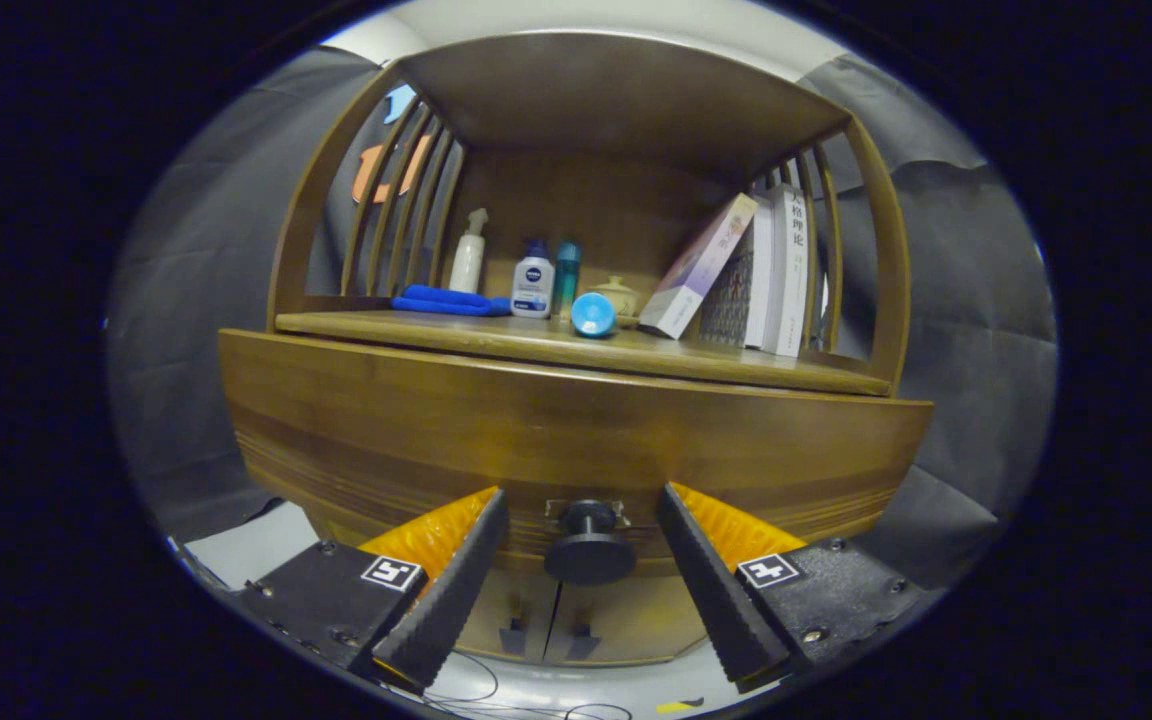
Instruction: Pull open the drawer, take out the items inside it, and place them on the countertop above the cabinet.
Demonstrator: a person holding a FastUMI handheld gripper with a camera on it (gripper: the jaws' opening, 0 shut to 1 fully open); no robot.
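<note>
The jaws point(584, 530) stand wide open and grip nothing. The round dark knob point(590, 548) of the drawer sits between the two fingers, roughly midway, with clear space on each side, so neither finger touches it. Taking that knob as the landmark: the drawer front point(556, 430) spreads out behind it to both sides and looks flush with the cabinet, with no gap that I can make out, so the drawer reads as closed. What is inside it is hidden. Below the knob are two lower cabinet doors point(546, 620) with small handles, also shut.

Above the knob, past the top edge of the drawer front, lies the surface point(436, 330) where the items are meant to end up. It carries a folded blue cloth point(446, 300), a white pump bottle point(468, 255), a white bottle with a blue cap point(533, 282), a teal bottle point(566, 275), a blue round thing lying on its side point(593, 314), a small lidded pot point(618, 295) and leaning books point(746, 270) farther right.

As a judgement, this fits two stages: the jaws lined up on the knob with the drawer's contents inside, or the drawer pushed shut again with some of those things on the surface having come from it. The picture does not settle which.
</note>
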